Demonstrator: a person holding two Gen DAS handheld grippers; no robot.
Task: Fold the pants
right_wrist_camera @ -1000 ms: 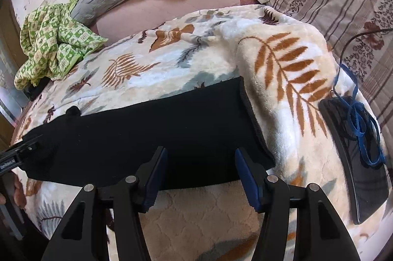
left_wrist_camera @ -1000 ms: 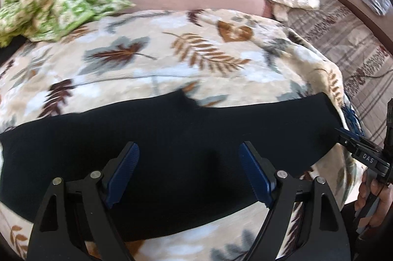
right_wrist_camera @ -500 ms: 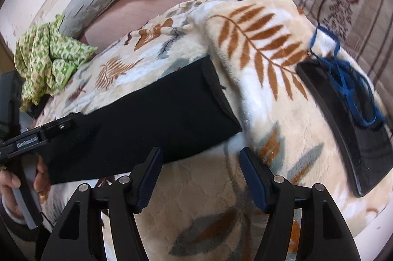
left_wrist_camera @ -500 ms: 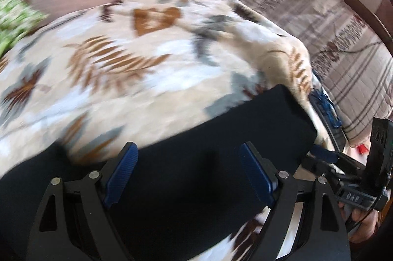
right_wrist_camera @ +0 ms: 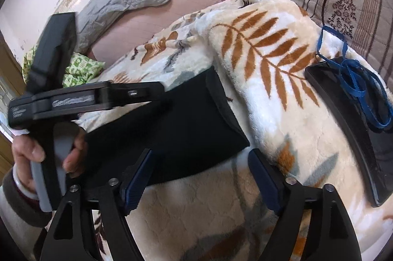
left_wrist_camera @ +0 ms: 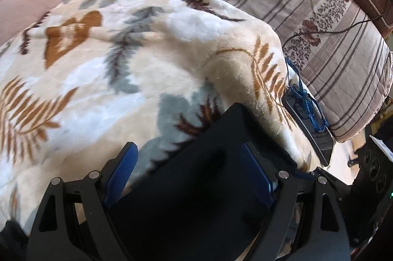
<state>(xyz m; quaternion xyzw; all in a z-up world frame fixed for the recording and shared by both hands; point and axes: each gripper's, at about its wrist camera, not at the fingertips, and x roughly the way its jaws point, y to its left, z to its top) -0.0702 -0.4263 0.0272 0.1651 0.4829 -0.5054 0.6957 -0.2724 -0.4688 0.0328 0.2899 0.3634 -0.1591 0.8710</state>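
Left gripper [left_wrist_camera: 189,177], jaws wide and holding nothing, has swept across the leaf-print fleece blanket [left_wrist_camera: 122,59] to hover over the folded black fabric pants [right_wrist_camera: 176,128]. Right gripper [right_wrist_camera: 200,177], jaws opening and empty, sits at the pants' near corner: judged ready for the next fold.

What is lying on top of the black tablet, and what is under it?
A tangled blue cord lies on the black tablet, covering part of its upper end. The tablet rests on the leaf-pattern blanket. What lies beneath the blanket there is covered and cannot be seen.
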